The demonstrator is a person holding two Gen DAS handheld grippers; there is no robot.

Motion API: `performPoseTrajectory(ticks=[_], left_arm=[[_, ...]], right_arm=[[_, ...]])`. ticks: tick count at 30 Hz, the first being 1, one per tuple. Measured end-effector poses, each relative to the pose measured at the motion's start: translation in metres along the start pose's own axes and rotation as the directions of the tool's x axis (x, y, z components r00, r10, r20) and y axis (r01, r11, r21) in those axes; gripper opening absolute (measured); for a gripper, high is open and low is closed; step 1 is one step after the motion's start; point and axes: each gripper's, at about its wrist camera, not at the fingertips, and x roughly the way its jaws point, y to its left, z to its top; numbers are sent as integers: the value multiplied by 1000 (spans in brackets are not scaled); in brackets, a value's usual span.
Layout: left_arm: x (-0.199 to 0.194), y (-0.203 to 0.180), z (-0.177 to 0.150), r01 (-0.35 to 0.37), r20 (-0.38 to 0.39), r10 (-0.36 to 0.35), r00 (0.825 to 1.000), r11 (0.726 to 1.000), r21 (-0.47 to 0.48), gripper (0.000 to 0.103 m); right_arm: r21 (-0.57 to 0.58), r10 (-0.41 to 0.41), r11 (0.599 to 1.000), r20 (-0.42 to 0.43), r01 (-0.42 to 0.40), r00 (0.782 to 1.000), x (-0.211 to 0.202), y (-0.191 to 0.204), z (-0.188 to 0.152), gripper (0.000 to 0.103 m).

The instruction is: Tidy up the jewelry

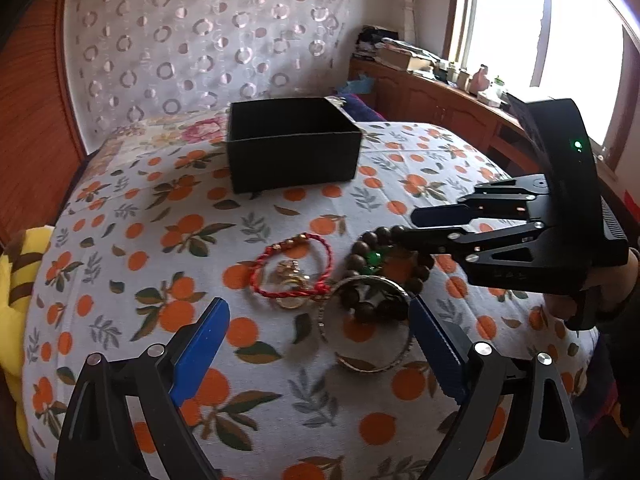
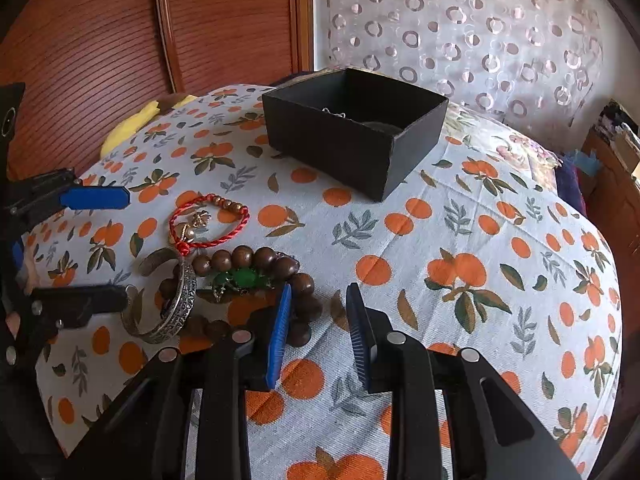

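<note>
My left tongs (image 1: 320,344) stand spread wide over the bangle (image 1: 366,324), pinching nothing. My right tongs (image 2: 318,332) are parted narrowly and empty, one pad beside the wooden beads (image 2: 256,264). In the left view their lower finger crosses the beads, hiding part of the loop. A green pendant (image 2: 240,278) lies inside the beads; the red cord (image 2: 208,220) circles small gold pieces too tangled to read. Beyond sits the open black box (image 2: 356,132), a thin chain dim inside. All rest on a bed (image 2: 460,240) with an orange-print sheet, a circle-patterned curtain (image 1: 200,40) behind.
</note>
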Motion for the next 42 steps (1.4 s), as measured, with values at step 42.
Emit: performPoseTrajectory(ticks=[42], left_arm=[[-5, -1, 6, -11, 22, 10, 1000, 1000, 23, 57]], right_arm=[[-4, 1, 1000, -16, -1, 1000, 4, 4, 3, 18]])
